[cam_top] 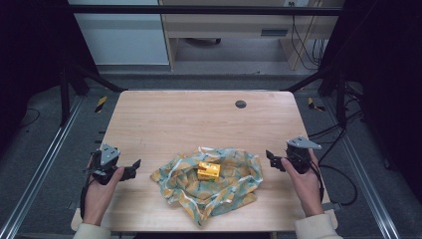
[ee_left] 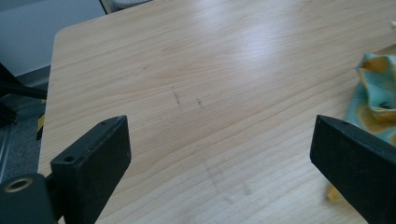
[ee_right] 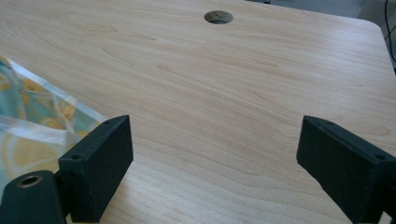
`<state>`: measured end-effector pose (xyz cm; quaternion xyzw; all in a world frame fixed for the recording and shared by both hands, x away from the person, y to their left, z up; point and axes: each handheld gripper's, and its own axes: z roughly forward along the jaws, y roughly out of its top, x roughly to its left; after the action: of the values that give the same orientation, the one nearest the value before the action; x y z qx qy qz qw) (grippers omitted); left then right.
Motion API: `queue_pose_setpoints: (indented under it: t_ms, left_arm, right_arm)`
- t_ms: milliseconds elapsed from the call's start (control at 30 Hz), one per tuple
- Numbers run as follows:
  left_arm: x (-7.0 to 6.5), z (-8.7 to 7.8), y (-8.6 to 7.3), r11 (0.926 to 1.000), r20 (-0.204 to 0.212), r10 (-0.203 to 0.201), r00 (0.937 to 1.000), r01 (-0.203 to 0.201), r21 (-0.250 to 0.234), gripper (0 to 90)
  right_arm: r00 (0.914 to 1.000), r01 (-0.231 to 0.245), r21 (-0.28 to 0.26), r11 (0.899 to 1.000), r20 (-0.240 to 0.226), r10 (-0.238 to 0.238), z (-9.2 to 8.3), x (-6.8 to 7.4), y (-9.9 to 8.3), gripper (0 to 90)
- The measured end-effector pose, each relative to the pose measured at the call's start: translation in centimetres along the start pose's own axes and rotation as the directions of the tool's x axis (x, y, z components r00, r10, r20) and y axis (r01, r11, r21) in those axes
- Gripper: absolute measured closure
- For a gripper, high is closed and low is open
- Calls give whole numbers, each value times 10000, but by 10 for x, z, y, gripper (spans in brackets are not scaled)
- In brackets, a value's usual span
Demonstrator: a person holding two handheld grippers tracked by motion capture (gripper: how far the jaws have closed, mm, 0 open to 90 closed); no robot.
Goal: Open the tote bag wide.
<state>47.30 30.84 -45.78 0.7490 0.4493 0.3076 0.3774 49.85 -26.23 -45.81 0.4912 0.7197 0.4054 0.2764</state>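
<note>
Both tongs, left [cam_top: 133, 167] and right [cam_top: 270, 158], stood apart, empty; cloth [cam_top: 234, 181] between them could snag, tipping block [cam_top: 208, 170].

No text, label, brand, number or sign can be read anywhere here: the orange box [cam_top: 208, 170] on the patterned cloth [cam_top: 209, 181] is too small and blurred to show any lettering.
</note>
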Motion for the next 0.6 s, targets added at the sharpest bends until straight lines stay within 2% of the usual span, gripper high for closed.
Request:
queue_pose_setpoints:
  t_ms: [33,133,167,233,267,333,400,533,600]
  left_arm:
    - [5,0,-1,9998,-106,-143,9998,142,-106,51]
    - [10,0,-2,9995,-225,-258,9994,253,-194,51]
    - [15,1,-3,9989,-233,-420,9988,414,-242,51]
    - [19,4,-4,9987,-274,-426,9987,419,-275,51]
    - [19,4,-4,9987,-274,-426,9987,419,-275,51]
    - [27,11,-5,9996,-484,-263,9985,260,-68,51]
    - [32,13,-7,9988,-494,-481,9976,481,-14,52]
    - [32,13,-9,9979,-422,-647,9970,649,27,52]
    - [28,11,-7,9972,-313,-738,9968,733,-165,51]
  right_arm:
    - [9999,18,52,10000,172,-19,3,-2,0,113]
    - [9993,-89,113,9999,359,85,8,-4,-1,114]
    - [9992,-143,112,9998,384,138,10,-5,-2,114]
    - [9984,-143,66,9999,541,139,13,-7,-2,114]
    - [9984,-143,66,9999,541,139,13,-7,-2,114]
    - [9967,-197,100,9998,784,189,18,-10,-4,113]
    - [9961,-265,154,9995,843,251,20,-13,-6,113]
    - [9952,-150,363,9992,972,115,21,-13,-10,113]
    - [9955,-81,424,9991,946,41,20,-12,-14,108]
